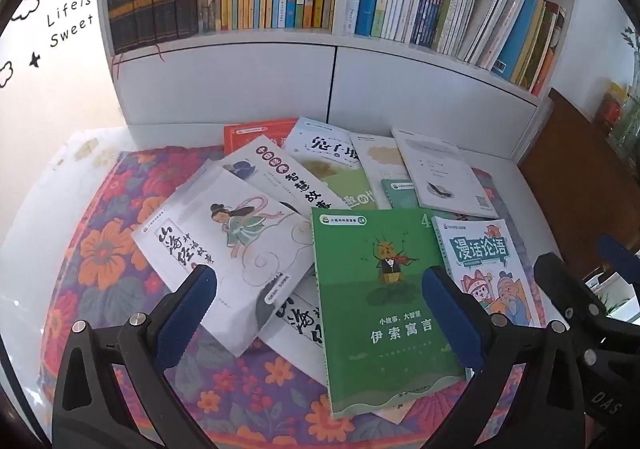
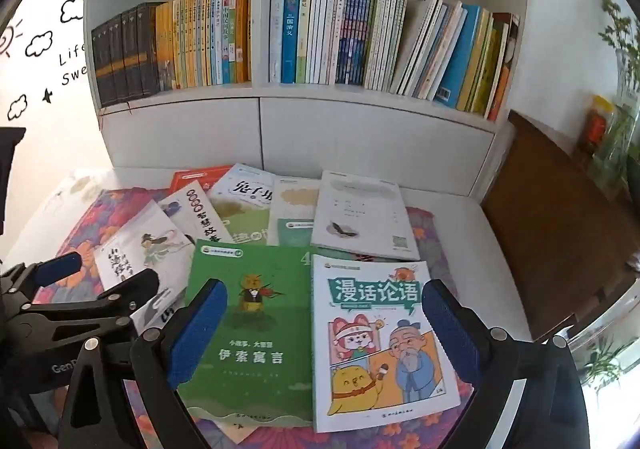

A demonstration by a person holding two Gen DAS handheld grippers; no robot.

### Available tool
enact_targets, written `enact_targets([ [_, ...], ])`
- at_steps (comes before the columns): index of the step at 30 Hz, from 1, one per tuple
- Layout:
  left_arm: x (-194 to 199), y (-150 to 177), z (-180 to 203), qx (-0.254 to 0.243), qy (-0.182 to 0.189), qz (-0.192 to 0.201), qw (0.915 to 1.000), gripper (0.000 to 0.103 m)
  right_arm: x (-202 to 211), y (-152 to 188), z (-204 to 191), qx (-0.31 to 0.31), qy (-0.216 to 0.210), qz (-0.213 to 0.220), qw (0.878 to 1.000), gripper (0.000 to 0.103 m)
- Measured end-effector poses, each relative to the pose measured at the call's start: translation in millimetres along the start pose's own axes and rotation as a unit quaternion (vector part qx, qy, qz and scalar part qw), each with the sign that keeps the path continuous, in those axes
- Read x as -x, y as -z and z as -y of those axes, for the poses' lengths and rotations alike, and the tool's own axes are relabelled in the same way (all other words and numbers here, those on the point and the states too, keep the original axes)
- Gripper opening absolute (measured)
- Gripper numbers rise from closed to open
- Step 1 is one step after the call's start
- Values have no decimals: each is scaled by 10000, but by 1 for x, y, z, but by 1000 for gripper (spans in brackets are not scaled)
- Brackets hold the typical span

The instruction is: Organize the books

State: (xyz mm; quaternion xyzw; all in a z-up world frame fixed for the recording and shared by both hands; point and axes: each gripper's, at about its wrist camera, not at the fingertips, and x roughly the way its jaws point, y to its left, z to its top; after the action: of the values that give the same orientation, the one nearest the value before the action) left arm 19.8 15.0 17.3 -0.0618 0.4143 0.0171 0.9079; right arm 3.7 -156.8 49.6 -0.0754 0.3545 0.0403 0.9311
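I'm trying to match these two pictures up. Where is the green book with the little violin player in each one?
Left wrist view: green book, lower centre, between the gripper fingers.
Right wrist view: green book, lower left of centre.
Shared landmark: the cartoon book on its right.

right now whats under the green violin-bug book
The green book overlaps a white calligraphy-cover book and the floral cloth. Anything beneath its middle is hidden.
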Motion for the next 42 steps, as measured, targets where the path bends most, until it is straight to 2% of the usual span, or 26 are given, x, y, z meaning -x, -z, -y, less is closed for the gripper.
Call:
enact_targets([
  [5,4,2,2,-8,32,81,10000,102,5,0,4,-122,-99,79,9998,97],
  [10,1,5,3,-33,-14,44,10000,102,5,0,2,-94,10,27,10000,97],
  [13,-1,7,3,-52,-44,13,10000,102,2,1,2,-76,25,-41,10000,97],
  [19,-5,7,4,-81,-120,-55,9999,102,-9,4,6,-248,-285,-366,9986,97],
  [26,-9,6,5,-80,-141,-123,9998,102,-12,6,5,-220,-211,-431,9986,97],
  [31,-16,7,7,-129,-197,-260,9994,102,-16,7,3,-175,-81,-561,9982,97],
  [36,-22,9,9,-167,-217,-327,9991,102,-26,9,7,-226,-156,-796,9964,97],
  [42,-40,11,8,-101,-35,-578,9983,102,-28,10,2,-83,-157,-857,9962,97],
])
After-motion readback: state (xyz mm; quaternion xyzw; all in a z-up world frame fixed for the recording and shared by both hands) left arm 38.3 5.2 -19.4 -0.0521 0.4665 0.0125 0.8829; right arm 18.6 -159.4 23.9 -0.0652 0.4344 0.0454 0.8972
